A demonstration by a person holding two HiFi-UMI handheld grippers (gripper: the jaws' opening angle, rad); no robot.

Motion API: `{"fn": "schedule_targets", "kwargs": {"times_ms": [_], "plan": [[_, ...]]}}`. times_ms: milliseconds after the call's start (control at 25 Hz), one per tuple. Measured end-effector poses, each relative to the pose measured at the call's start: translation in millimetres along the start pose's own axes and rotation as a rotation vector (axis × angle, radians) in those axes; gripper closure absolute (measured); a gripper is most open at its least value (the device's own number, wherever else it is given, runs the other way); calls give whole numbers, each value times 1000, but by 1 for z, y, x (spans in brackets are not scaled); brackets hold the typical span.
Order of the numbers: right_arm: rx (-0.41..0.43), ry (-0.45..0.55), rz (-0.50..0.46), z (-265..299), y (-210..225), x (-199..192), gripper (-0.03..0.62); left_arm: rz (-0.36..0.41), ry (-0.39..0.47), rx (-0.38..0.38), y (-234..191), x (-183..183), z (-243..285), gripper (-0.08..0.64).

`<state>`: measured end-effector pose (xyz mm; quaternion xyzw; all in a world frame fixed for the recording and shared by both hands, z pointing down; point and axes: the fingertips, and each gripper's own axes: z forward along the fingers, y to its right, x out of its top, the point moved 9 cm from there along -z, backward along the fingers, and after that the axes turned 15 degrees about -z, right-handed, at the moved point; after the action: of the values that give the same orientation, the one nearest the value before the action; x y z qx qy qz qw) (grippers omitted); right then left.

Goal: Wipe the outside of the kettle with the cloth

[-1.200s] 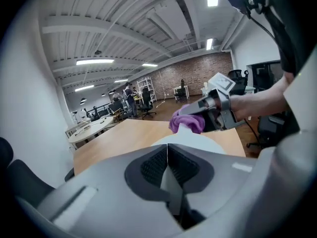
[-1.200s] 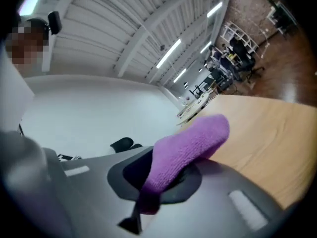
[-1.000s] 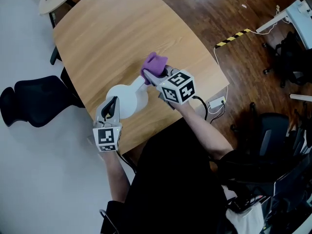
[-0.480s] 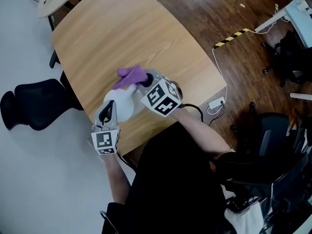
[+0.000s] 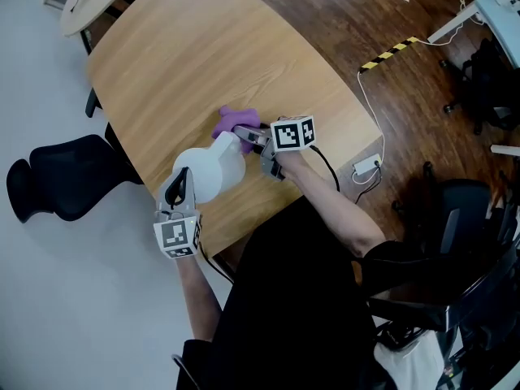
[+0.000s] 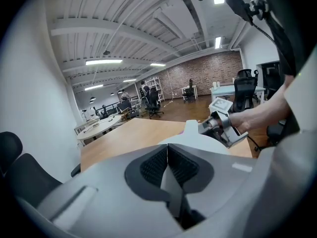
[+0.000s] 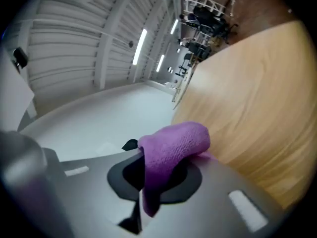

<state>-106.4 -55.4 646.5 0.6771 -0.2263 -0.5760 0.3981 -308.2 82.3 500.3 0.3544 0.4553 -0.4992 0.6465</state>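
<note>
A white kettle (image 5: 210, 175) stands on the wooden table (image 5: 203, 55) near its front edge, spout (image 5: 228, 142) pointing away from me. My left gripper (image 5: 184, 177) is shut on the kettle's handle; in the left gripper view (image 6: 167, 155) a thin pale strip sits between the pads, with the kettle's body (image 6: 198, 143) beyond. My right gripper (image 5: 250, 136) is shut on a purple cloth (image 5: 238, 121) and holds it beside the spout, low by the tabletop. In the right gripper view the cloth (image 7: 171, 145) bulges out of the jaws (image 7: 148, 170), and the kettle's white wall (image 7: 99, 118) fills the left.
A black office chair (image 5: 57, 181) stands left of the table. A cable with a white adapter (image 5: 366, 167) hangs off the table's right edge. Another dark chair (image 5: 455, 218) is at the right, and yellow-black tape (image 5: 390, 55) lies on the floor.
The right gripper swept the cloth from beside the spout up over the kettle's top, then came back down to the spout's right side, rolling its wrist. The left gripper and kettle stayed put.
</note>
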Motion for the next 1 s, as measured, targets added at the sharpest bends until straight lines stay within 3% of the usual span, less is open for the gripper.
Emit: {"fn": "schedule_targets", "kwargs": {"times_ms": [240,360,480,640,760,920,1000], "plan": [[-287,-138,148,-3,77,-55,572,-8,-4,31,9,-2,8,466],[-326,-154,208,1,90,-65,572,-30,-12,59,16,-2,7,468],[-221,-62,256,22,89,-55,572,-73,-38,77,36,-2,-4,463],[-200,-43,148,24,73,-21,569,-147,-99,-13,70,1,-9,449],[-161,77,104,-8,42,3,571,-101,-92,-21,70,11,-8,425],[186,130,-51,-13,-30,21,571,-52,-97,-31,62,12,2,425],[290,116,-140,-3,-47,27,571,-11,-115,-18,66,9,5,425]]}}
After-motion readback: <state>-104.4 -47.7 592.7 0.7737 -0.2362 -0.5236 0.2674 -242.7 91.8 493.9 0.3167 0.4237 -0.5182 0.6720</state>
